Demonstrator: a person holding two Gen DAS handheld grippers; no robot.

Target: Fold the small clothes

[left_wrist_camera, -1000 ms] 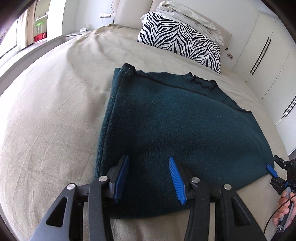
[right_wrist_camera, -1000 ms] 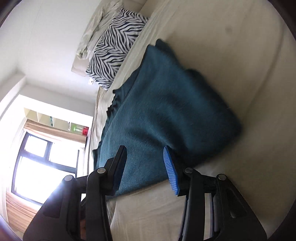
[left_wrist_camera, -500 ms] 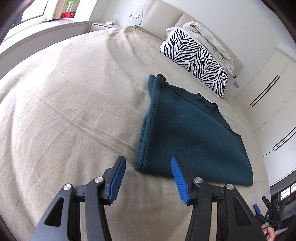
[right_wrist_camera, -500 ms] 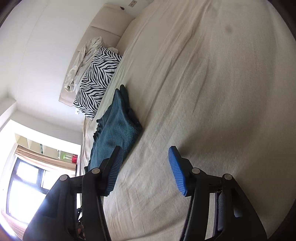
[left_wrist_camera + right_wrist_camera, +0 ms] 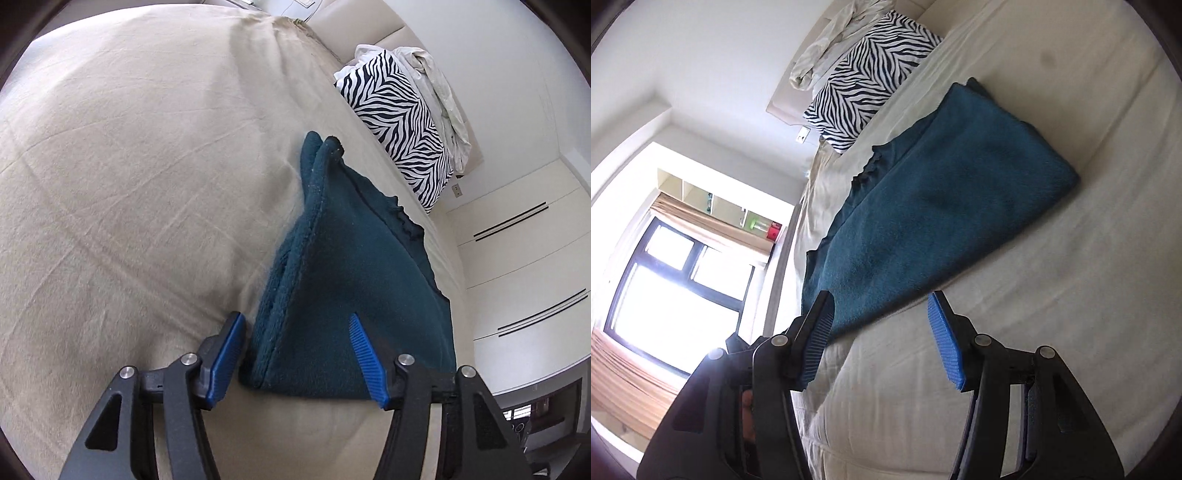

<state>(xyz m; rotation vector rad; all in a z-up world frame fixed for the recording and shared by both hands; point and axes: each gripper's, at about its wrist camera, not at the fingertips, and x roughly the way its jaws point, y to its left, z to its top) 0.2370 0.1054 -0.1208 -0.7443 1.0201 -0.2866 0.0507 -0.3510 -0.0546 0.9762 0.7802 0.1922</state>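
Observation:
A dark teal knitted garment (image 5: 347, 266) lies folded flat on the beige bed sheet (image 5: 129, 177). My left gripper (image 5: 295, 354) is open, its blue pads astride the garment's near left corner, low over the sheet. In the right wrist view the same garment (image 5: 934, 206) lies ahead. My right gripper (image 5: 882, 339) is open and empty, its left pad just over the garment's near corner, the right pad over bare sheet.
A zebra-striped pillow (image 5: 399, 122) with a crumpled white cloth (image 5: 439, 85) on it lies at the headboard. White wardrobe doors (image 5: 524, 266) stand on the right. A window (image 5: 676, 288) and shelves are beside the bed (image 5: 1034, 332).
Both grippers pulled back from the garment half a second ago and have now come close to it again. The left one now straddles its near left corner. Both stay open.

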